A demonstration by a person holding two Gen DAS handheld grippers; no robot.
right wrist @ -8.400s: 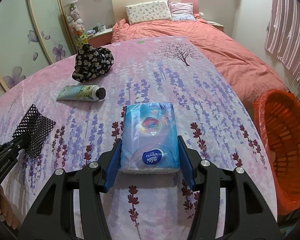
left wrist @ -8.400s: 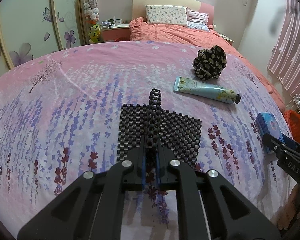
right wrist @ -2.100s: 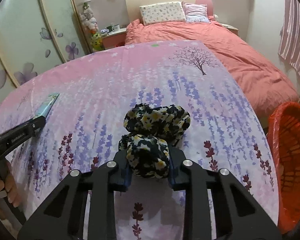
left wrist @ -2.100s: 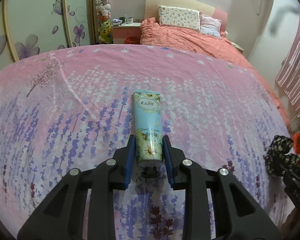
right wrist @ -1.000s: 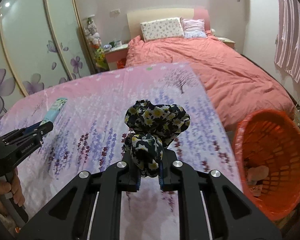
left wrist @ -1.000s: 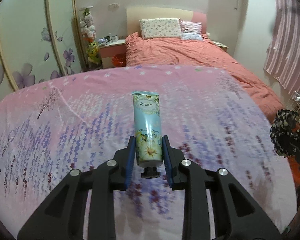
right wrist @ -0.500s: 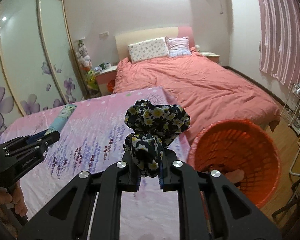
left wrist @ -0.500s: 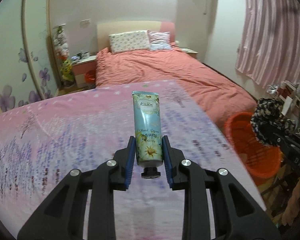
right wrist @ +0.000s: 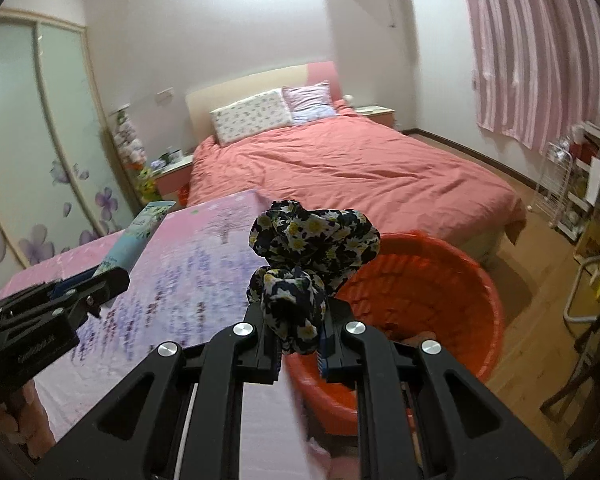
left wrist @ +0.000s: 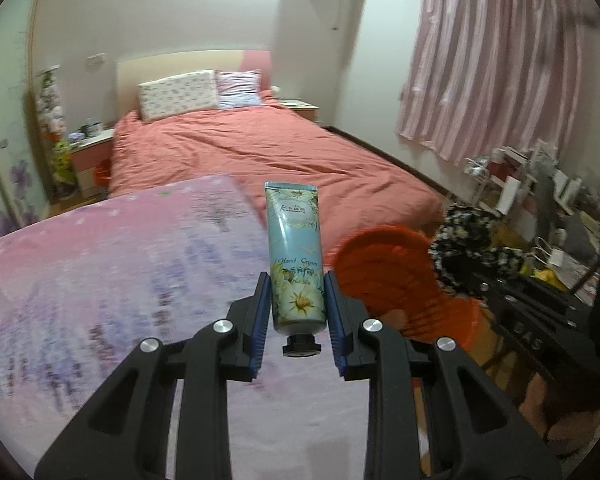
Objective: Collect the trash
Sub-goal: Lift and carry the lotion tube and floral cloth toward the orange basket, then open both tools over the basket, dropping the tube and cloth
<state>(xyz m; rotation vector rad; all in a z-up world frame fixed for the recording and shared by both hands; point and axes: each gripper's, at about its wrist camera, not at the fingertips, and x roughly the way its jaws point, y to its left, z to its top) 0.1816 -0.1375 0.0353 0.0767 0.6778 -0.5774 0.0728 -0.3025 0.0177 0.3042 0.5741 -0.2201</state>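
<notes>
Orange basket (right wrist: 440, 280) just beside bedspread (right wrist: 204, 264).

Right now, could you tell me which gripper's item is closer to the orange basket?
The right gripper's floral cloth, at the orange basket's rim.

I see a bed (right wrist: 340, 168) with a coral duvet and two pillows (right wrist: 272, 118) against a cream headboard. Pink striped curtains (left wrist: 496, 60) hang right. Sliding wardrobe doors (right wrist: 40, 140) with purple flowers stand left. Wooden floor (right wrist: 540, 240); white walls.
</notes>
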